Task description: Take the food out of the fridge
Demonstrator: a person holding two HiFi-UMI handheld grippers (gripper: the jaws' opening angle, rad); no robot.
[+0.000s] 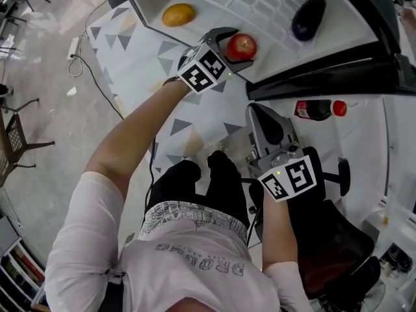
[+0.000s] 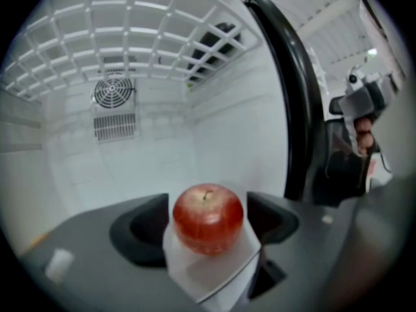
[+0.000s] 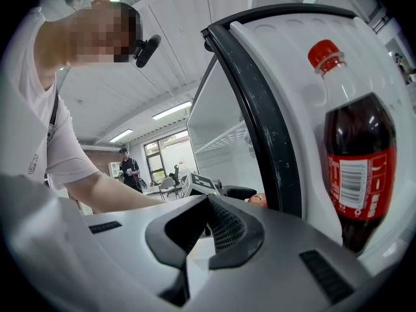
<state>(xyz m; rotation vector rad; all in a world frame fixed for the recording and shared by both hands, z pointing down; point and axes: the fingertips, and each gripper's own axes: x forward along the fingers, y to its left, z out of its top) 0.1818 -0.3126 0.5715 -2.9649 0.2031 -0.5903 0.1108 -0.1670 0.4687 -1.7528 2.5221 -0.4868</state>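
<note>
The left tongs (image 1: 236, 46) are clamped on a red apple (image 2: 208, 218) over the white fridge shelf (image 1: 260, 5), at the upper centre of the head view. The right tongs (image 3: 209, 201) are pressed together on nothing, at the lower right, near the cola bottle (image 3: 359, 168) in the door.

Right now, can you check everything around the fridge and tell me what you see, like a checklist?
Surface: white wire fridge shelf.
Job's things: red apple, orange fruit and dark eggplant on the shelf; cola bottle in the open door.
Clutter: nothing seen.
Grippers: left gripper shut on the apple, by the look; right gripper shut, empty, beside the door.
Cables: power strip with cable on the floor.
Surroundings: triangle-patterned mat; chair; a person far off.
</note>
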